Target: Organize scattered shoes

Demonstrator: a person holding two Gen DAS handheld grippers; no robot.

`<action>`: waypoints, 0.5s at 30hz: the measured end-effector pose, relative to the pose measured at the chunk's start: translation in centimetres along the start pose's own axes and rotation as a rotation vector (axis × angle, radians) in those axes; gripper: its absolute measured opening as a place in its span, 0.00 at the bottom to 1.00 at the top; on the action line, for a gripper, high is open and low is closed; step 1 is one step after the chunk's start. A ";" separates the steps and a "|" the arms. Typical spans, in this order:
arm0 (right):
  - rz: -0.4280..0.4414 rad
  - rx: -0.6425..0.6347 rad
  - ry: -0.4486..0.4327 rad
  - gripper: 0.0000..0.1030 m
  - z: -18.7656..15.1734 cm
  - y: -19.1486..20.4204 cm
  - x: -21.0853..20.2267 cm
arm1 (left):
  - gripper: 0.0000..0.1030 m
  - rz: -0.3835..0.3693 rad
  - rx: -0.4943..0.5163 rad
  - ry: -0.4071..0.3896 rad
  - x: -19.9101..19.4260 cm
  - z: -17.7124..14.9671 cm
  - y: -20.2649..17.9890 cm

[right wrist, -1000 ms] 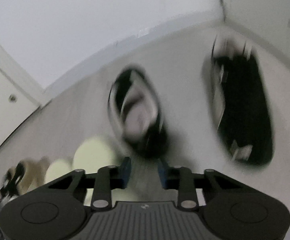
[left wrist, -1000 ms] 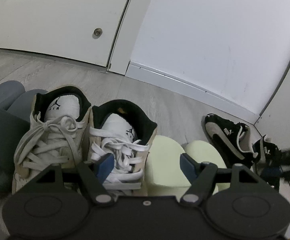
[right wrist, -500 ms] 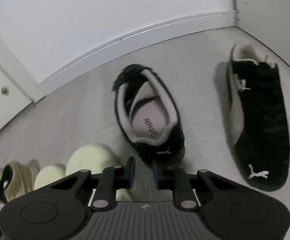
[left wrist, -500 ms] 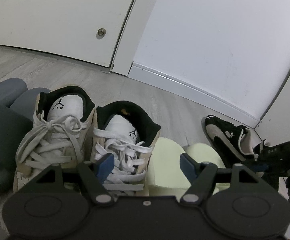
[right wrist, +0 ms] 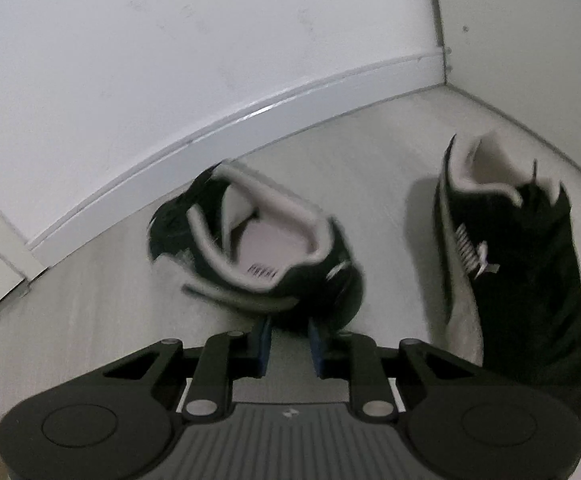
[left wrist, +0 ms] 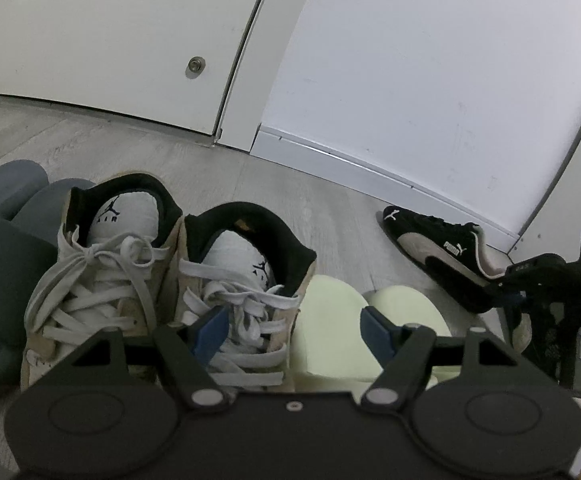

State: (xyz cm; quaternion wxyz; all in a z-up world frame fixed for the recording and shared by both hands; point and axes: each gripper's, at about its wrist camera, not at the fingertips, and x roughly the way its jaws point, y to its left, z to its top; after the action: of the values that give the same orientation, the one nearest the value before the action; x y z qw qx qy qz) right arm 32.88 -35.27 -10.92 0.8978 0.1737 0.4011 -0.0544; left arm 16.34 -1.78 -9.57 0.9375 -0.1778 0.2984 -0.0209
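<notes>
A black Puma shoe point(right wrist: 258, 248) with a pale lining lies on the grey floor, blurred, its toe turned to the upper left. My right gripper point(right wrist: 289, 332) is shut on its heel with the fingers close together. The left wrist view shows that black shoe point(left wrist: 434, 252) side-on, with the right gripper point(left wrist: 506, 292) at its heel end. Its mate, the second black shoe point(right wrist: 530, 300), lies to the right near the corner. My left gripper point(left wrist: 294, 328) hangs open above a beige laced sneaker point(left wrist: 242, 280) and a pale yellow slipper point(left wrist: 330, 320), holding nothing.
A second beige sneaker point(left wrist: 90, 280) stands beside the first, another yellow slipper point(left wrist: 406, 308) to their right, and grey slippers point(left wrist: 6, 188) at far left. A white door point(left wrist: 110, 40) and a baseboard point(left wrist: 370, 168) run behind. Two walls meet in a corner point(right wrist: 442, 60).
The right gripper has come down low behind the black shoe's heel, and the shoe has swung its toe leftward. The left gripper has barely moved and stays open.
</notes>
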 end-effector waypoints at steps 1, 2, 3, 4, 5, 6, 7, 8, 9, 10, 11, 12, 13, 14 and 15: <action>0.009 -0.040 -0.003 0.24 -0.2 0.8 -0.3 | 0.72 0.001 0.001 -0.001 0.0 0.0 0.0; 0.007 -0.050 -0.005 0.24 -0.2 1.0 -0.4 | 0.72 0.001 0.001 -0.001 0.0 0.0 -0.1; -0.029 -0.098 -0.023 0.24 -0.2 1.7 -0.4 | 0.71 0.001 0.002 -0.002 -0.1 0.0 -0.1; -0.039 -0.109 -0.022 0.24 -0.3 1.9 -0.2 | 0.71 0.001 0.006 -0.008 -0.2 0.0 -0.2; -0.046 -0.116 -0.019 0.24 -0.3 2.0 -0.1 | 0.71 0.001 0.010 -0.015 -0.3 -0.1 -0.3; -0.042 -0.110 -0.008 0.24 -0.4 1.9 0.1 | 0.71 0.001 0.014 -0.021 -0.5 -0.1 -0.3; -0.042 -0.102 0.005 0.24 -0.5 1.7 0.5 | 0.72 -0.004 0.020 -0.031 -0.6 0.0 -0.5; -0.043 -0.100 0.008 0.24 -0.3 1.7 0.6 | 0.71 -0.010 0.025 -0.041 -0.7 0.0 -0.6; -0.054 -0.092 0.016 0.24 -0.2 1.5 1.2 | 0.72 -0.020 0.026 -0.049 -0.8 0.1 -0.7; -0.061 -0.091 0.017 0.24 0.0 1.4 1.6 | 0.72 -0.030 0.028 -0.055 -0.9 0.1 -0.8; -0.066 -0.089 0.017 0.24 0.4 1.4 1.8 | 0.72 -0.037 0.028 -0.053 -0.9 0.1 -0.8; -0.074 -0.070 0.008 0.24 0.8 1.2 2.3 | 0.72 -0.038 0.028 -0.048 -0.7 0.1 -0.8; -0.076 -0.061 0.004 0.24 0.9 1.1 2.5 | 0.72 -0.039 0.028 -0.042 -0.6 0.1 -0.8; -0.078 -0.054 0.000 0.24 1.1 1.0 2.6 | 0.72 -0.040 0.028 -0.037 -0.5 0.1 -0.8; -0.079 -0.041 -0.006 0.24 1.4 0.8 2.8 | 0.72 -0.039 0.030 -0.032 -0.4 0.0 -0.9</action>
State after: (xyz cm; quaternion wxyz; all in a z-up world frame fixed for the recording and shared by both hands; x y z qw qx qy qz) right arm 35.95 -34.91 -11.96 0.8994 0.1391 0.4062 -0.0822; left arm 16.11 -2.52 -9.06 0.9441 -0.1698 0.2795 -0.0408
